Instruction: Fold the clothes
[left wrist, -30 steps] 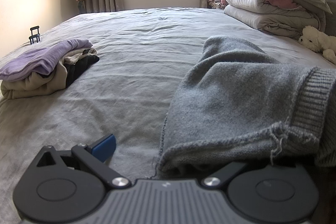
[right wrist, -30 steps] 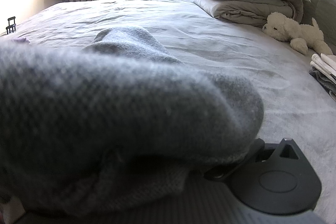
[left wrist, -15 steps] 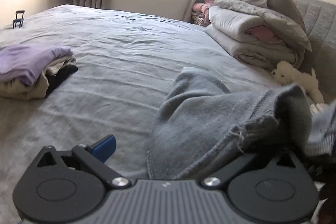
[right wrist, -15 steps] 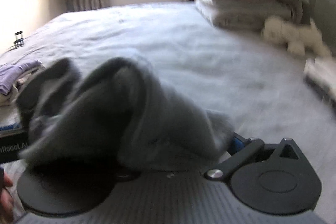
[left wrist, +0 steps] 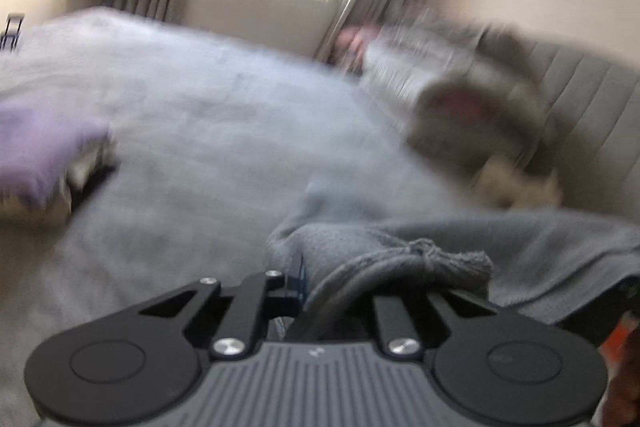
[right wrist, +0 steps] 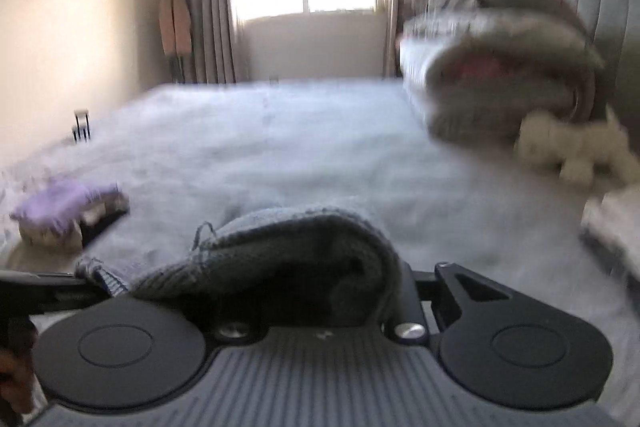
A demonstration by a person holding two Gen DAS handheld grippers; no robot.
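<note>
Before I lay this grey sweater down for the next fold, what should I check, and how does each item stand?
1. Left tongs gripping the grey sweater: ok, a knit edge is bunched between them.
2. Right tongs gripping the sweater: ok, fabric is draped over them, though the fingertips are hidden.
3. Open bed ahead to lay it on: ok, bare sheet in the middle.
4. Clear of the purple-topped pile: ok, it sits off to the left, apart.
5. Clear of the plush toy and quilts: ok, far right.
6. Sweater hanging flat, untwisted: cannot tell, both views are blurred and close.
</note>
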